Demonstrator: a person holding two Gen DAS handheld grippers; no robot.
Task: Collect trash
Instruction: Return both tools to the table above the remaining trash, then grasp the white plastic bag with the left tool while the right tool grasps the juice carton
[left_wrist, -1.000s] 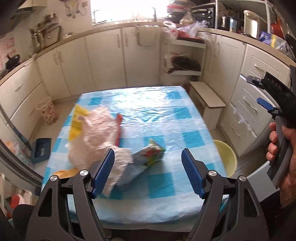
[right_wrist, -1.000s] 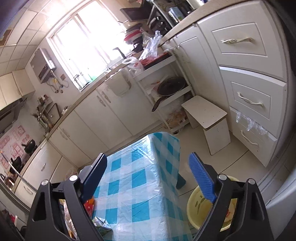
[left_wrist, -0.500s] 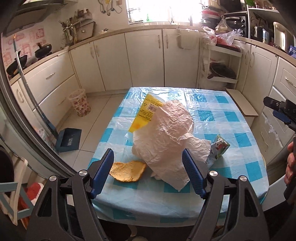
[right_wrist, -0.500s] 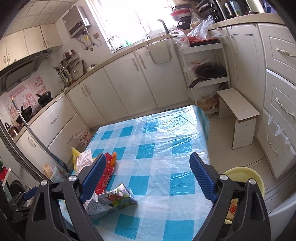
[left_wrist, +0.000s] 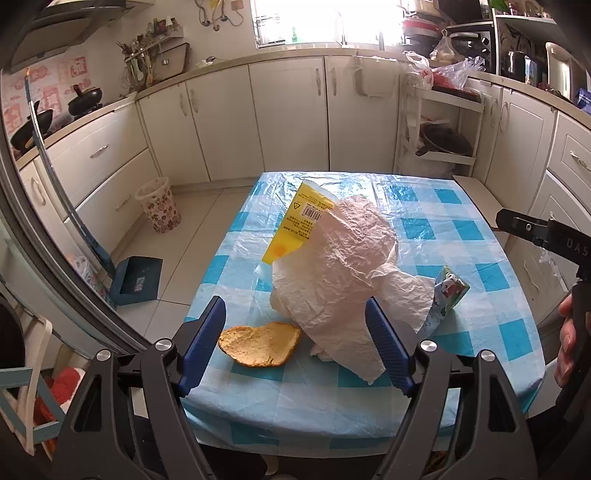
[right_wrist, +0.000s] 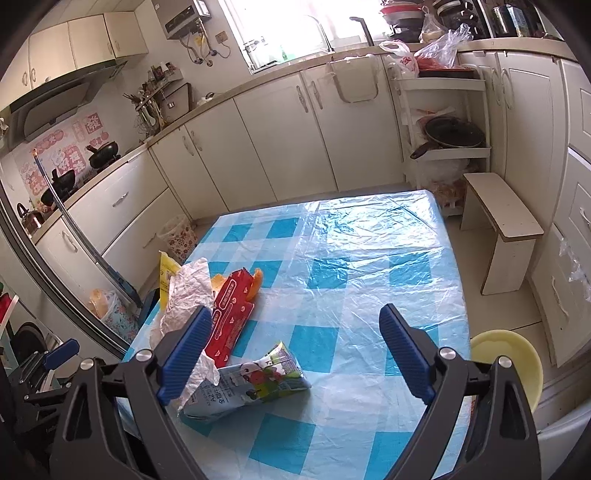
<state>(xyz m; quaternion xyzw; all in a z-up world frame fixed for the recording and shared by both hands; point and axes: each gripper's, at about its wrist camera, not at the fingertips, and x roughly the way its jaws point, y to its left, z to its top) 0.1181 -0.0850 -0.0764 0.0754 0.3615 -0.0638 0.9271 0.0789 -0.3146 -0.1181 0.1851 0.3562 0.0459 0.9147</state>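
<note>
The step in hand looked like the approach, nothing yet collected. The kitchen's white cabinets ringed a counter (left_wrist: 461, 236) under blue-checked plastic, where the trash lay: a crumpled white bag (left_wrist: 332, 273), a yellow packet (left_wrist: 299, 225), a red box (right_wrist: 229, 314), a milk carton (right_wrist: 255, 384), a flat crust (left_wrist: 258, 343). Left claw (left_wrist: 295, 343) and right claw (right_wrist: 291, 354) both gaped empty above it. Next, probably, one claw had to descend and pinch a piece.
</note>
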